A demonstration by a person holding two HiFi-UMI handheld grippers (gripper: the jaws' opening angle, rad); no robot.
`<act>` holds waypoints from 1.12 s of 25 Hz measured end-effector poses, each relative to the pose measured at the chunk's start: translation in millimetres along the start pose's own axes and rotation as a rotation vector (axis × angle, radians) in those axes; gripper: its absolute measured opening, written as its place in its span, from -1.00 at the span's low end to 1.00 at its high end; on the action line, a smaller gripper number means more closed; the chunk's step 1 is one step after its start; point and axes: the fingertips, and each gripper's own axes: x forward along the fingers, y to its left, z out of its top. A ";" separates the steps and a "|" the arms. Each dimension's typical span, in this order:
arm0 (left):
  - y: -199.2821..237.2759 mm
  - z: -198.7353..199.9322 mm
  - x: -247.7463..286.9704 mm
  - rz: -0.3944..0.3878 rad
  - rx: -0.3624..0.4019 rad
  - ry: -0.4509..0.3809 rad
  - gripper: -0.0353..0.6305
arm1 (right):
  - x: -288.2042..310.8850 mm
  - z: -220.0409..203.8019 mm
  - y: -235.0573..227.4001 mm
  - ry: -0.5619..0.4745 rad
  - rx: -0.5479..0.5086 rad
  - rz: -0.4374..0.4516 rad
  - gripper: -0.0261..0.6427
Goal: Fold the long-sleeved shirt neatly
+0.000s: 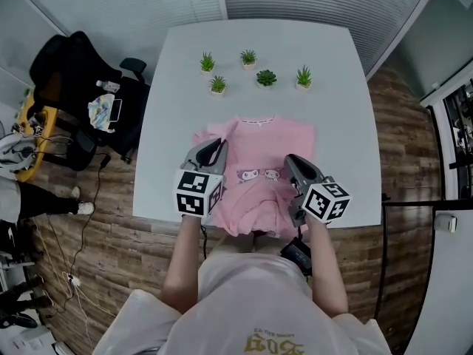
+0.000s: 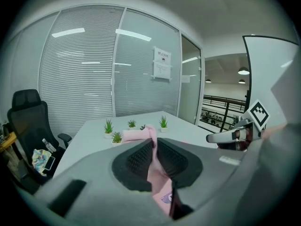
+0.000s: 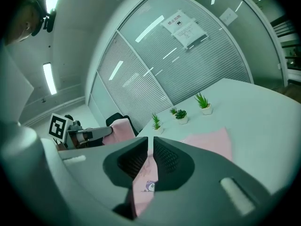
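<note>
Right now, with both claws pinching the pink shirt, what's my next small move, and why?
Probably carry the pinched fabric forward toward the collar. The left claw and right claw are each shut on the pink shirt, holding its near part raised off the table, while the far half lies flat, collar toward the potted plants.

1. You can see a paper notice (image 2: 161, 64) on the glass wall (image 2: 84, 79), but its print is too small to read.
2. The yellow print (image 1: 273, 342) on your top (image 1: 244, 294) is upside down and too blurry to read.
</note>
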 end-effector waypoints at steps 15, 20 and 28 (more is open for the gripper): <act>-58.3 0.7 39.4 -0.053 0.062 0.017 -0.78 | -38.5 7.0 -30.0 -0.015 -0.016 -0.045 -0.82; -72.4 -14.4 57.7 -0.074 0.073 0.058 -0.78 | -53.1 7.1 -41.3 -0.026 -0.007 -0.068 -0.82; -85.5 -32.0 82.2 -0.064 0.157 0.108 -0.78 | -68.0 2.9 -59.9 -0.031 0.013 -0.100 -0.82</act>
